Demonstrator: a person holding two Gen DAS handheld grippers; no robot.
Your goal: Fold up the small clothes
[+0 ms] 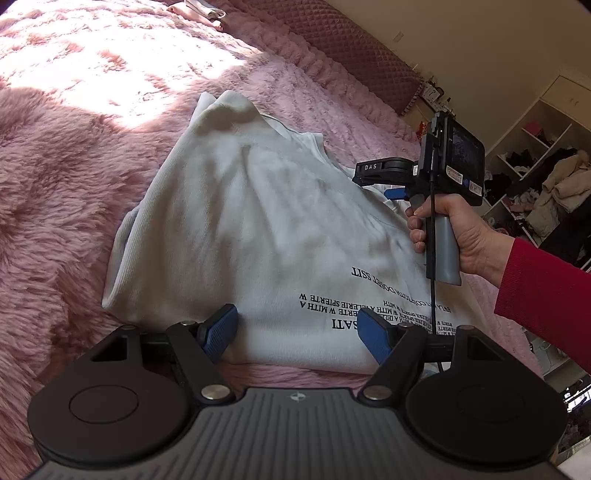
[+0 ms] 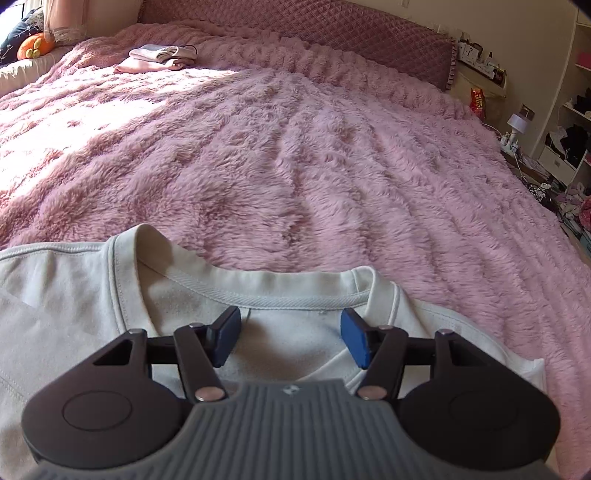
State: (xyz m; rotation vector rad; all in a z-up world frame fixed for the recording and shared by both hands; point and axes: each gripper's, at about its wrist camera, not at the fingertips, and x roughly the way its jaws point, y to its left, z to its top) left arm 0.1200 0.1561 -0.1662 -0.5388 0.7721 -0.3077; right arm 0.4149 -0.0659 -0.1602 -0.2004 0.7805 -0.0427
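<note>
A white sweatshirt (image 1: 258, 221) with black lettering (image 1: 369, 306) lies on the pink fluffy blanket (image 1: 55, 184), one side folded in over its body. My left gripper (image 1: 297, 328) is open, its blue pads (image 1: 221, 328) spread above the hem near the print, nothing between them. My right gripper (image 1: 376, 182), held by a hand (image 1: 465, 236) in a red sleeve, hovers over the collar end. In the right wrist view the right gripper (image 2: 291, 334) is open just short of the ribbed neckline (image 2: 266, 291) of the sweatshirt (image 2: 74, 314), gripping nothing.
A small stack of folded clothes (image 2: 159, 57) lies far up the bed near the quilted headboard (image 2: 332, 33). An orange cushion (image 2: 33, 46) sits at the far left corner. Open shelves with piled clothing (image 1: 535, 177) stand beyond the bed's right edge.
</note>
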